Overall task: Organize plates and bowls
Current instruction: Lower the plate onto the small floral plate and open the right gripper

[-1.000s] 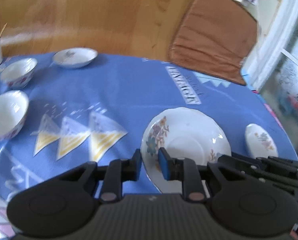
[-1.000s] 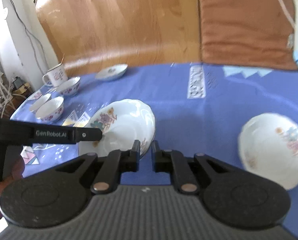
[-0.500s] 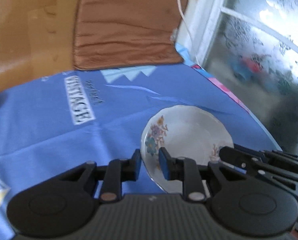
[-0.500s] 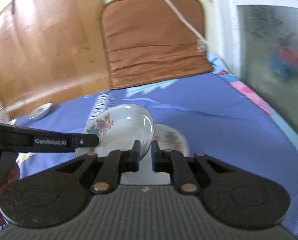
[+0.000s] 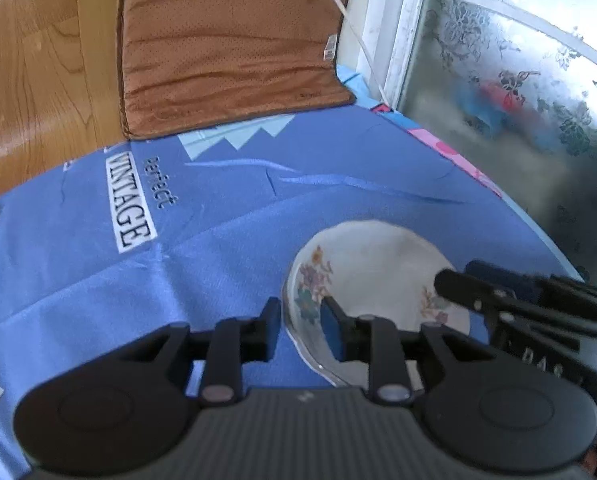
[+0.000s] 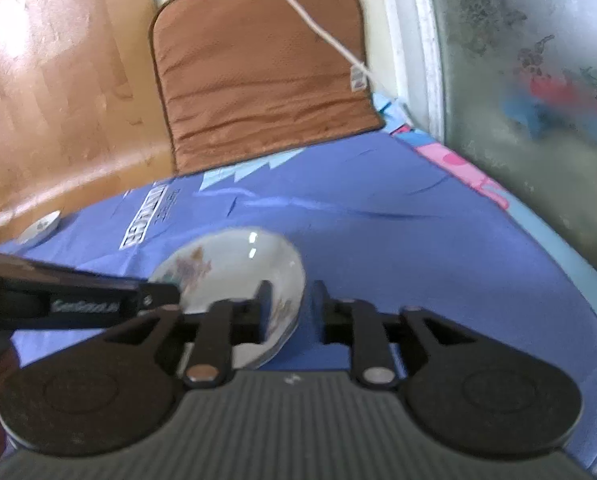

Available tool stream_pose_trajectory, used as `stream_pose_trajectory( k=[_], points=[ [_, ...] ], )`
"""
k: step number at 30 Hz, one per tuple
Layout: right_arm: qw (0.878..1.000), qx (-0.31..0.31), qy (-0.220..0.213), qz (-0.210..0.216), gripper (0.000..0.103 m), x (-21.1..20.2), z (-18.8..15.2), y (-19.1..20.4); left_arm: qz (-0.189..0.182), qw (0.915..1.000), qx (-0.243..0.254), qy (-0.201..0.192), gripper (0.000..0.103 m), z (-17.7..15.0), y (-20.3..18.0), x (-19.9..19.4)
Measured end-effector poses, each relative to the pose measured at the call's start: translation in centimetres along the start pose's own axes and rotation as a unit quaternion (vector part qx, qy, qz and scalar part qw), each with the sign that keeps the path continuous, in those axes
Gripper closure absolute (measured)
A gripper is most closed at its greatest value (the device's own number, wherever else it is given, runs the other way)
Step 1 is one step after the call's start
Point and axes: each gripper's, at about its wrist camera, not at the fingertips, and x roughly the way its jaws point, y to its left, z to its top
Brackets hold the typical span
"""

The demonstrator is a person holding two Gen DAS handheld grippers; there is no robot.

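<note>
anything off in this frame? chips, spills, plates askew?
No chips or spills show. The floral plate has both grippers at its rim, left gripper and right gripper, jaws parted around the edge. A second rim shows beneath it, so it seems stacked. The blue tablecloth is creased, nothing more.
</note>
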Motion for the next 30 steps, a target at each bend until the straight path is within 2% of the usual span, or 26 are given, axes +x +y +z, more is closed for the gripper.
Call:
stream_pose_trajectory(
  k=[1,3,9,20,26,30],
  points=[
    [1.0,0.0,-0.01,-0.008,0.065,-0.3,0.1,0.0,0.002,1.0,0.001,-0.006,0.075,0.0,0.1,-0.4],
    [0.999,-0.002,-0.03,-0.017,0.065,-0.8,0.4,0.1,0.009,0.9998,0.002,-0.02,0.073,-0.1,0.5,-1.3],
    [0.998,-0.016,-0.054,0.008,0.065,-1.3,1.4,1.9,0.047,0.9981,-0.021,-0.033,0.073,-0.7,3.5,-2.7],
    [0.992,-0.053,-0.002,0.112,0.065,0.8,2.1,9.0,0.127,0.9869,-0.087,-0.049,0.071,-3.6,11.5,-5.5],
    [0.986,-0.093,0.009,0.14,0.065,1.6,2.1,13.0,0.171,0.9766,-0.118,-0.056,0.068,-5.8,15.3,-6.5],
    [0.98,-0.104,0.036,0.166,0.065,2.8,2.7,15.0,0.196,0.9682,-0.136,-0.074,0.067,-7.4,18.1,-7.2]
  ],
)
